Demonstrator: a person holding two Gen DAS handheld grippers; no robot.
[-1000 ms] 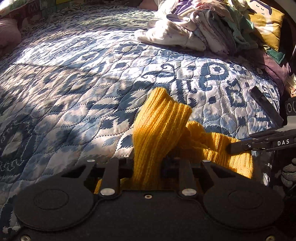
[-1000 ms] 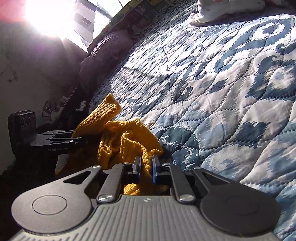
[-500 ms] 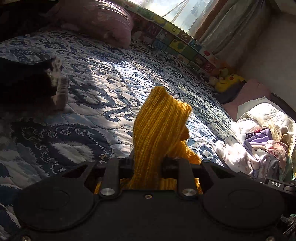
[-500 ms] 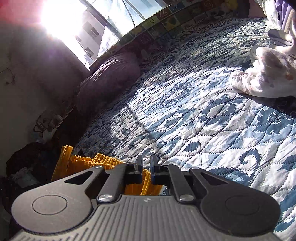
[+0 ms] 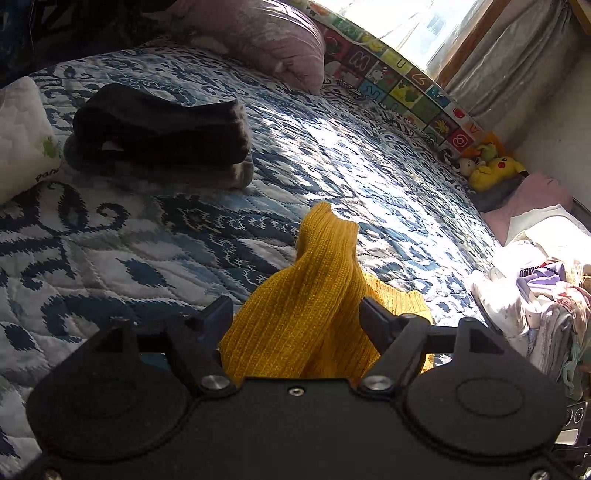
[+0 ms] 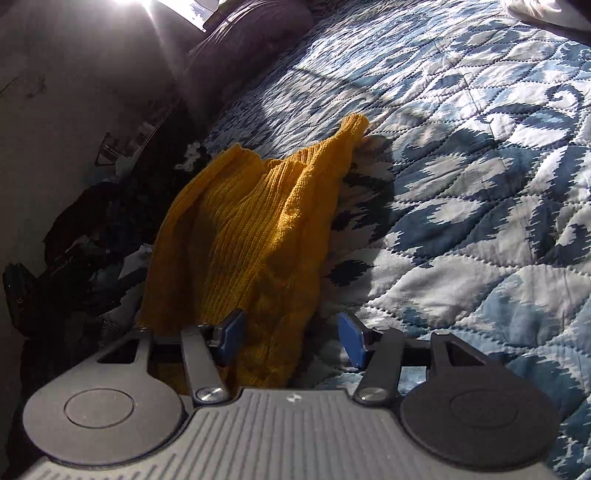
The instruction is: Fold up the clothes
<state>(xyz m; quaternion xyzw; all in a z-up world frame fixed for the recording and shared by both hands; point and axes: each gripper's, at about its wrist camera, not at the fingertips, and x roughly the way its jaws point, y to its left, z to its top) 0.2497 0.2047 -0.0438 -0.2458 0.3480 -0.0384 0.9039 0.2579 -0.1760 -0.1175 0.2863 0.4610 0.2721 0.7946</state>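
A mustard-yellow knit garment (image 5: 314, 295) lies bunched on the blue-and-white quilt (image 5: 369, 166) near the bed's edge. In the left wrist view it rises as a ribbed peak between the spread fingers of my left gripper (image 5: 295, 317), which is open. In the right wrist view the same knit (image 6: 251, 221) drapes in folds over the bed's edge, one corner reaching out onto the quilt (image 6: 480, 184). My right gripper (image 6: 291, 338) is open too, its blue pads (image 6: 232, 332) wide apart, with the cloth lying loose by the left pad.
A folded stack of dark clothes (image 5: 162, 136) sits at the far left beside a white pillow (image 5: 22, 136). A pink pillow (image 5: 266, 33) and plush toys (image 5: 495, 170) line the window side. Unfolded laundry (image 5: 535, 295) is heaped at the right. Dark clutter (image 6: 92, 229) lies off the bed's edge.
Both grippers were shut on the yellow knit and carried it along the bed; now both have opened and the knit rests on the quilt.
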